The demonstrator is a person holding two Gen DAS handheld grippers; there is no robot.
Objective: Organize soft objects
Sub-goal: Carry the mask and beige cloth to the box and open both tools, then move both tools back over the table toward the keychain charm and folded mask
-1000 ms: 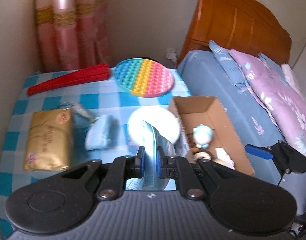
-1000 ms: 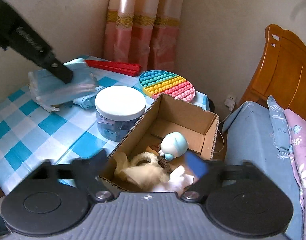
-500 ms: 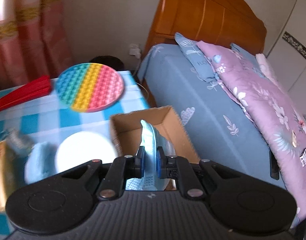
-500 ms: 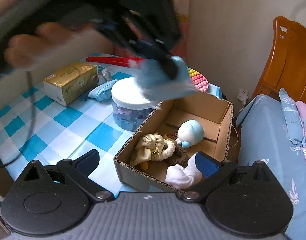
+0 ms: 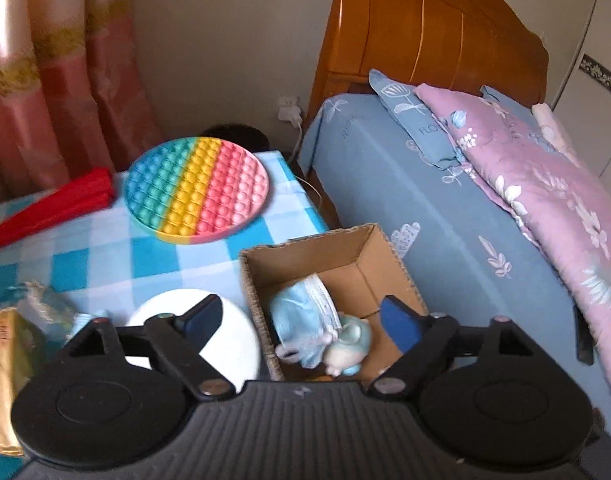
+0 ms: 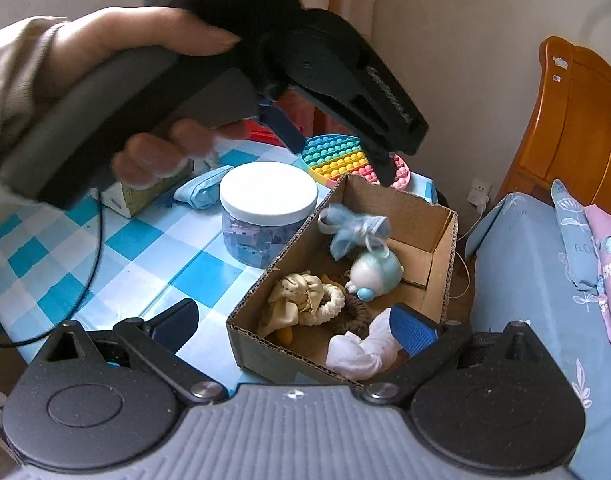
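In the left wrist view the left gripper (image 5: 301, 320) hangs above the cardboard box (image 5: 265, 256), its fingers (image 5: 203, 314) spread wide after just opening, with nothing pressed between them. The pale blue face masks (image 5: 305, 316) lie loose inside the box against its near-left wall, touching a small light-blue plush toy (image 5: 347, 344). Left of the box stands a jar with a white lid (image 5: 233, 344), and farther back on the blue checked surface (image 5: 105, 256) rest a round rainbow bubble pad (image 5: 197, 188) and a red folded fan (image 5: 45, 212); the bed (image 5: 445, 216) runs along the right. In the right wrist view the right gripper (image 6: 297, 324) is low in front of the same box, fingers (image 6: 413, 330) released and fully apart, gripping nothing. A hand (image 6: 145, 92) holds the left gripper over the box's far end. Inside lie the masks, the plush toy, a cream scrunchie (image 6: 301, 304), a dark hair tie (image 6: 359, 312) and a white cloth (image 6: 365, 350).
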